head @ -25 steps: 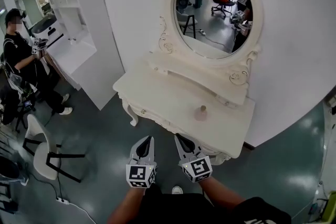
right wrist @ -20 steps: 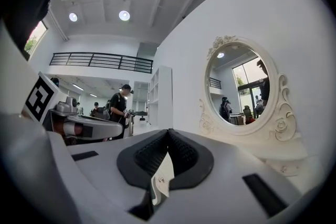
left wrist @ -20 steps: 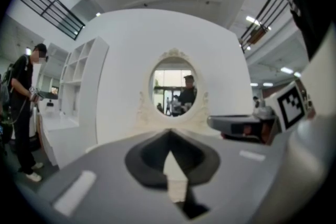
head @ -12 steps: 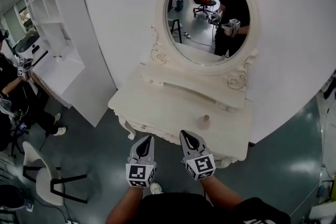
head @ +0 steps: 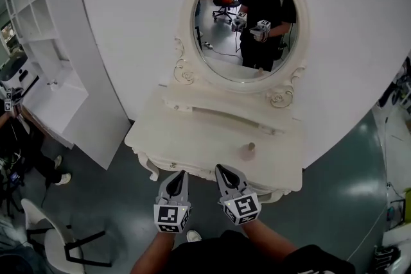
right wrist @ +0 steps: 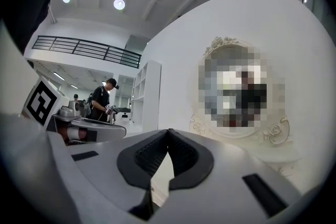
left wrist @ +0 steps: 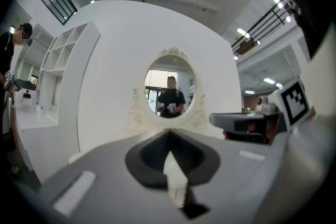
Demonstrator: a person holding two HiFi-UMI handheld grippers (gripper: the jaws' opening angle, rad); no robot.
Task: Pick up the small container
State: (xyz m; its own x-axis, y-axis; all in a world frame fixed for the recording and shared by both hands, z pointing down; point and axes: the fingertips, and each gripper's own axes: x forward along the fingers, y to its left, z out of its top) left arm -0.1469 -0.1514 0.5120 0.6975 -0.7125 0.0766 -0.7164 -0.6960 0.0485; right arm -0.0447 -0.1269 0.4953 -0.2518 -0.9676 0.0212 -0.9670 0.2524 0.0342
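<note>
The small container (head: 248,151), a pale pinkish jar with a knob lid, stands on the cream dressing table (head: 192,141) toward its right front. My left gripper (head: 178,174) and right gripper (head: 221,169) hover side by side just short of the table's front edge, both shut with nothing held. The container lies ahead and to the right of the right gripper, a short way off. In the left gripper view the left gripper (left wrist: 169,134) points at the oval mirror (left wrist: 169,85), tips together. In the right gripper view the right gripper (right wrist: 168,132) is also closed, and neither of these two views shows the container.
An ornate oval mirror (head: 243,22) rises behind the table and reflects the person holding the grippers. A white shelf unit (head: 48,67) stands at the left, with a chair (head: 51,240) and another person (head: 9,138) beyond it. Dark green floor (head: 347,202) surrounds the table.
The view has closed in on the dressing table and swung left; the table and mirror now sit more central. Both grippers stayed shut and side by side.
</note>
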